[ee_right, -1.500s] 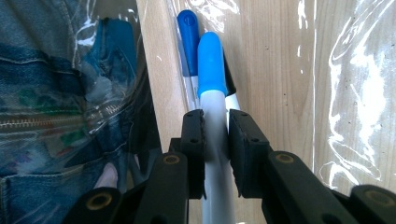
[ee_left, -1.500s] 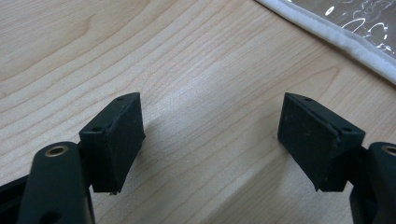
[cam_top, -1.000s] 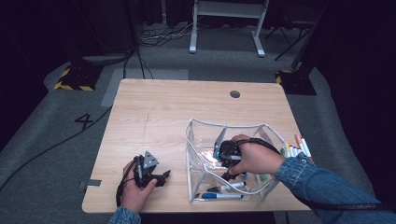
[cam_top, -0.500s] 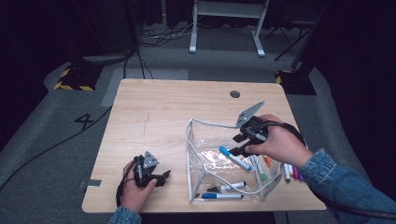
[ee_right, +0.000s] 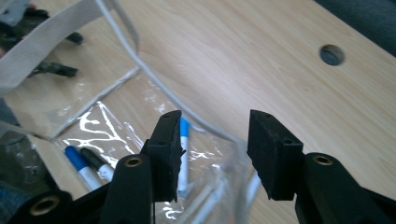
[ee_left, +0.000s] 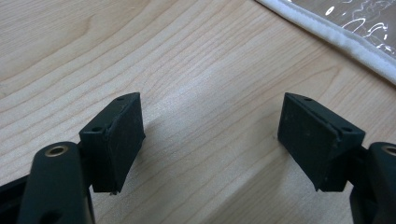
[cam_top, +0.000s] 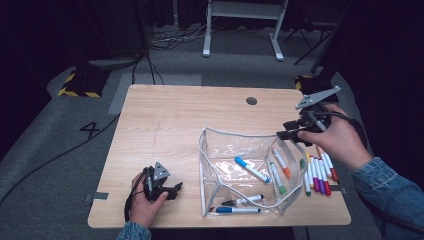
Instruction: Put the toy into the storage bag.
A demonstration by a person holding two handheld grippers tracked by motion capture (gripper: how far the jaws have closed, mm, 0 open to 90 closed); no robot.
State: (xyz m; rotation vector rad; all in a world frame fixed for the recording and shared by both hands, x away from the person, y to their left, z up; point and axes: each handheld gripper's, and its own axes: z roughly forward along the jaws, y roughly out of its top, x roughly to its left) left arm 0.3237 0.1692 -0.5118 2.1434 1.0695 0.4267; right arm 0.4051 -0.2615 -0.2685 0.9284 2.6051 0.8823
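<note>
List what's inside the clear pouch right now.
Inside the clear pouch: a light-blue marker, green marker, orange marker, black marker and blue marker. Glare hides part of the floor.

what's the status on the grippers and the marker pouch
Left gripper open, resting on table. Right gripper empty above clear pouch, jaws just been closing. Loose markers beside pouch. Nothing blocking.

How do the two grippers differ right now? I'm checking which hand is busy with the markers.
The left gripper rests low on the table near its front edge, left of the clear pouch; the right gripper is held up over the pouch's right rim. The left one's jaws stand wide over bare wood; the right one's have just been closing, narrower, above the pouch rim. Both are open and hold nothing.
</note>
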